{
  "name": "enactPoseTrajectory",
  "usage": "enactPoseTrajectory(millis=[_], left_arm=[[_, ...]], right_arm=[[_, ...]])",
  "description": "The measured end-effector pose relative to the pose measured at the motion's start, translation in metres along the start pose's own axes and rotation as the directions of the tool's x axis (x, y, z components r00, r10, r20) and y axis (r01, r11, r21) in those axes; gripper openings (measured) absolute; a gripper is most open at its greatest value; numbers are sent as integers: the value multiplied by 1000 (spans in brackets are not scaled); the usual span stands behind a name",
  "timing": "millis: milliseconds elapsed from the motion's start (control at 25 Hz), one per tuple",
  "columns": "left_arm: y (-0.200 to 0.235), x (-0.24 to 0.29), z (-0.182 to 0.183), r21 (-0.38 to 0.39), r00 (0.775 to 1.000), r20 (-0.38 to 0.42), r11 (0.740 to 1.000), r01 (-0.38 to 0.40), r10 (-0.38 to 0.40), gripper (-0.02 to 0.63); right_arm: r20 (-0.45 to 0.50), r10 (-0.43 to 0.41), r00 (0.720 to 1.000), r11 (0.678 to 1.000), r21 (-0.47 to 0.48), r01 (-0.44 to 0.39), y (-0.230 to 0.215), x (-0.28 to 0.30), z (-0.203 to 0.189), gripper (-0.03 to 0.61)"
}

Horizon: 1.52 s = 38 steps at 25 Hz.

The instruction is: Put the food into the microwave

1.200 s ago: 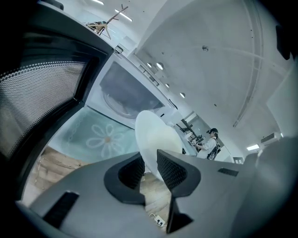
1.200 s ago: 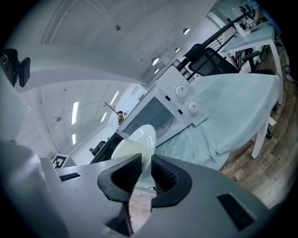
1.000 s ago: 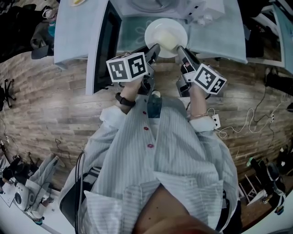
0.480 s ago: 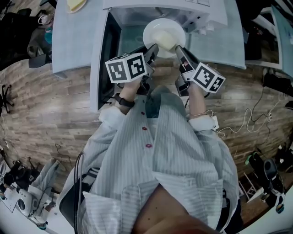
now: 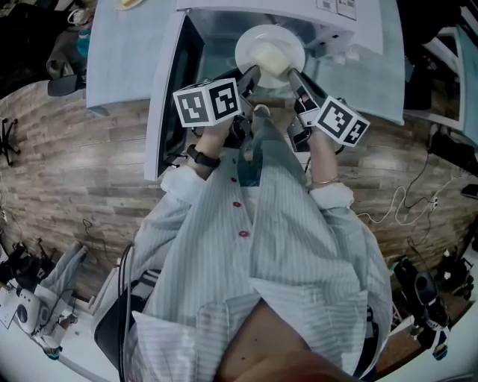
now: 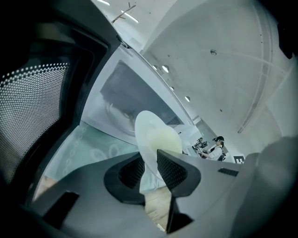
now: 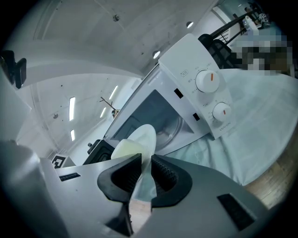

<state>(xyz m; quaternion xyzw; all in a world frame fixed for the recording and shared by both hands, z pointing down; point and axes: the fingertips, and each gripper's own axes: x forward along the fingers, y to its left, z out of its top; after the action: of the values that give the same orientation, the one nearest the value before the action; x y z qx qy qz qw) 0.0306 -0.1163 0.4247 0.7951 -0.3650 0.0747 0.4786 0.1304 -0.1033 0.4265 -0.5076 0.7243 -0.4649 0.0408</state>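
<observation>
A white plate [image 5: 258, 41] bearing a pale yellow lump of food [image 5: 273, 56] hangs in front of the open white microwave [image 5: 351, 9], at the mouth of its cavity. My left gripper [image 5: 252, 74] is shut on the plate's near-left rim, and my right gripper [image 5: 291, 75] is shut on its near-right rim. In the left gripper view the plate [image 6: 153, 139] stands edge-on between the ribbed pads [image 6: 171, 169], with the cavity behind. The right gripper view shows the plate [image 7: 142, 139] and food [image 7: 125, 149] pinched the same way, the microwave's two dials [image 7: 207, 81] off to the right.
The microwave door [image 5: 170, 82] hangs open to the left of the plate, close to my left gripper. The microwave sits on a table under a pale blue cloth [image 5: 123, 56]. Wooden floor [image 5: 75, 171], cables and chairs lie around the person.
Both grippers have carried the plate away from the person toward the microwave; it now sits at the mouth of the cavity. Neither grip has changed.
</observation>
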Motion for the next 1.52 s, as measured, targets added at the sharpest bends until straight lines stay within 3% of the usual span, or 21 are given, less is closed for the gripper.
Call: enactPoseTrajectory(millis=[520, 1120, 1520], left_arm=[[10, 17, 17, -50, 996, 32, 996, -76, 77, 78], [44, 45, 17, -77, 995, -10, 992, -104, 103, 84], [66, 74, 17, -93, 997, -6, 992, -82, 82, 86]], right_arm=[[-96, 49, 994, 999, 4, -49, -10, 30, 18, 77], [-120, 8, 993, 1000, -15, -10, -34, 63, 12, 78], [-100, -27, 995, 999, -34, 24, -58, 84, 15, 78]])
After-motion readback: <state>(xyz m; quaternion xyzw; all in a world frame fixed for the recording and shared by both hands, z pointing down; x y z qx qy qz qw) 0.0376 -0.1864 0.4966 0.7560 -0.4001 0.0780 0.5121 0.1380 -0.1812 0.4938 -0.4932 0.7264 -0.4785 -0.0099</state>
